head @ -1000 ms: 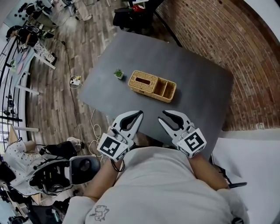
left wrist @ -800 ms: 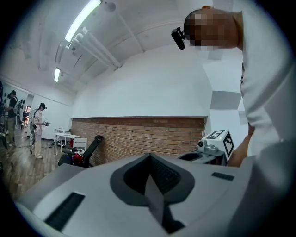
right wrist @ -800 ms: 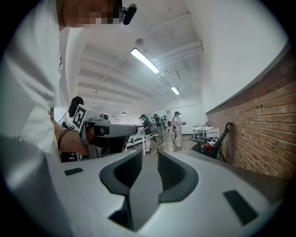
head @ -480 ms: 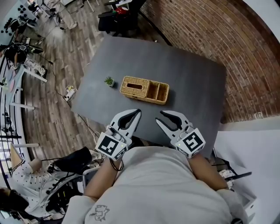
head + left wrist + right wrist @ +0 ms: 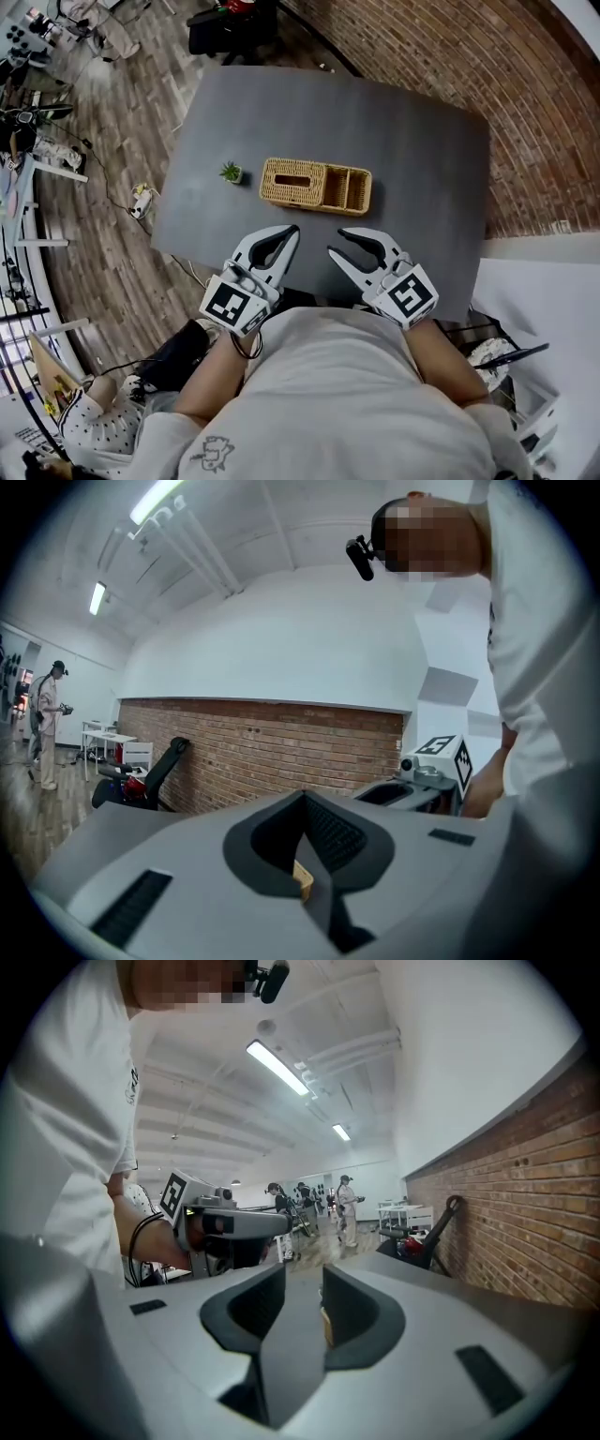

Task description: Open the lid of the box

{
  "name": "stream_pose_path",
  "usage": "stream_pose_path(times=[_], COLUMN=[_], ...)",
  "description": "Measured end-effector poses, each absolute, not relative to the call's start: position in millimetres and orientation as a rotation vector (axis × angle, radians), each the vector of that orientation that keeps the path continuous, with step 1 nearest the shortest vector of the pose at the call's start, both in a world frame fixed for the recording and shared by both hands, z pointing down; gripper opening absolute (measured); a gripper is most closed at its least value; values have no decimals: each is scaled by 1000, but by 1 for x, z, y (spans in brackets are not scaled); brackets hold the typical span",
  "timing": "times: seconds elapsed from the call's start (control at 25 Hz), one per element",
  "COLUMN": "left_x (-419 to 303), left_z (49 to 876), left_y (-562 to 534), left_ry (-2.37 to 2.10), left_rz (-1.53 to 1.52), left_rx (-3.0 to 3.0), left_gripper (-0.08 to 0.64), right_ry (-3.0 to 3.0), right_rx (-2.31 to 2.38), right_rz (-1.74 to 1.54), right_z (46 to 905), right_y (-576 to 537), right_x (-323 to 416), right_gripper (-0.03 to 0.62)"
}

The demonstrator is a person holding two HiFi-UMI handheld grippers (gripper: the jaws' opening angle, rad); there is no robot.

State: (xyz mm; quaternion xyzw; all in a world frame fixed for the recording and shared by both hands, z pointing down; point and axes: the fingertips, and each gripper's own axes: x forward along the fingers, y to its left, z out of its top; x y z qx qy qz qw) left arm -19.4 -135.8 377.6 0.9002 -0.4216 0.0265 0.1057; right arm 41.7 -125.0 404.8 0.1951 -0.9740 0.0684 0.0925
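Note:
A wicker box [image 5: 316, 186] lies in the middle of the grey table [image 5: 422, 150]. Its left part has a slotted lid [image 5: 292, 179], and its right part is two open compartments [image 5: 348, 188]. Both grippers hover over the table's near edge, short of the box and not touching it. My left gripper [image 5: 289, 236] has its jaws together with nothing in them. My right gripper [image 5: 336, 242] is opening, with a bare gap between its jaws [image 5: 304, 1283]. A sliver of wicker [image 5: 302, 878] shows between the left jaws, far off.
A tiny potted plant [image 5: 231, 172] stands just left of the box. A brick wall [image 5: 525, 103] runs along the table's right side. Wooden floor, cables and gear [image 5: 141, 199] lie to the left. A dark chair [image 5: 220, 28] stands beyond the far end. People stand far off in the room.
Both grippers have edged forward over the table's near edge toward the box. The right jaws stand slightly wider apart. The head view has swung, so the table looks squarer.

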Motion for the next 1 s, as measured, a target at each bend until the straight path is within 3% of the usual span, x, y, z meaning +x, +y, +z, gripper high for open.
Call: stream_pose_path(times=[1.0], left_x=[-106], left_z=[469], left_y=[-194], left_ry=[-1061], left_rz=[231], left_rx=[2615], left_gripper=[11], right_ry=[-2690], right_rx=[559], right_rz=[339], right_z=[507], right_y=[-196], right_x=[-52], right_gripper=[210])
